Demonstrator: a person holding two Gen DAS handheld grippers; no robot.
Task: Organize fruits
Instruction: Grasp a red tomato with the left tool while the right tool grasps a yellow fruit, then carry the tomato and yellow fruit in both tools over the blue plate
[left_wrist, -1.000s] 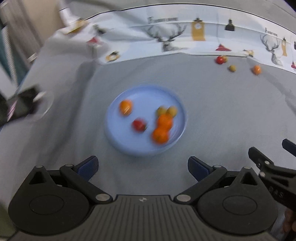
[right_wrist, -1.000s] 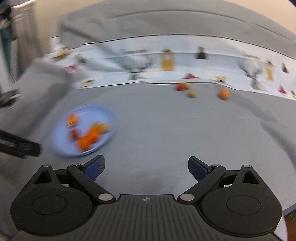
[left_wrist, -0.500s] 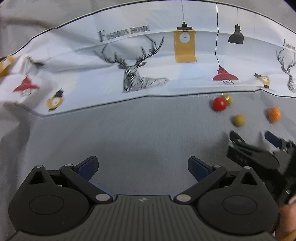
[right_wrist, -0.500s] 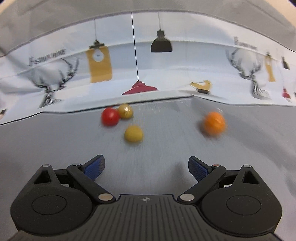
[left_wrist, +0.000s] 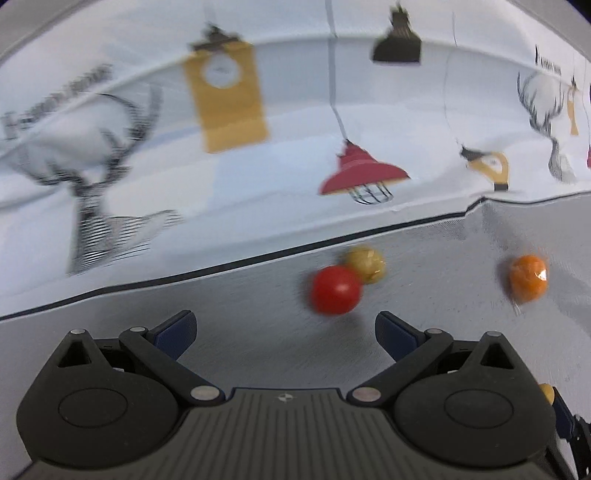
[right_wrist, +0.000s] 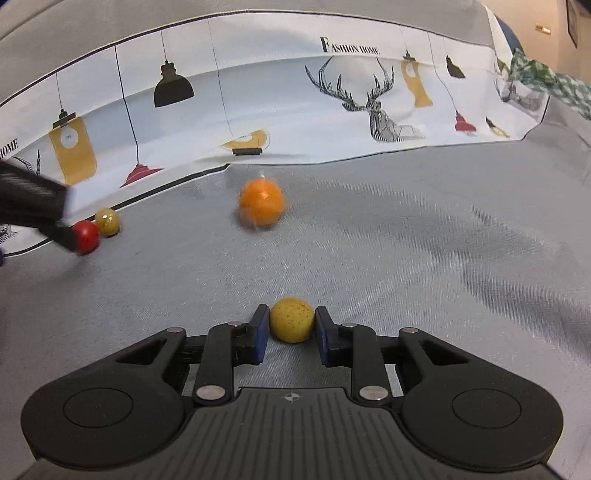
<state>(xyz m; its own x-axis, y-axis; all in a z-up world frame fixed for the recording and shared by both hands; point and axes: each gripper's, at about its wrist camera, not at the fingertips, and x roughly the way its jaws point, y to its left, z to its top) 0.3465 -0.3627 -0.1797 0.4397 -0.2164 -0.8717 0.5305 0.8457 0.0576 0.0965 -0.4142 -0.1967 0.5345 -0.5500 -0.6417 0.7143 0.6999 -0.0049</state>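
Note:
My right gripper (right_wrist: 291, 332) has its jaws closing, and its blue pads press both sides of a speckled yellow fruit (right_wrist: 291, 319) on the grey cloth. Ahead of it lies an orange fruit (right_wrist: 262, 203). My left gripper (left_wrist: 284, 326) is open, with nothing between its fingers. A red fruit (left_wrist: 335, 290) sits just beyond its tips, a little right of centre, touching a tan fruit (left_wrist: 365, 264) behind it. The orange fruit (left_wrist: 526, 278) lies further right. In the right wrist view, a left finger (right_wrist: 59, 230) is beside the red fruit (right_wrist: 85, 236).
A white cloth printed with deer and lamps (right_wrist: 280, 96) rises behind the fruits, its dark hem (left_wrist: 184, 275) just past them. Grey cloth (right_wrist: 424, 258) covers the surface. A green and white fabric (right_wrist: 546, 81) lies at the far right.
Both grippers swung away from the blue plate to the loose fruits by the printed cloth. The right gripper went from wide open to closed on the yellow fruit. The left gripper came up to the red fruit.

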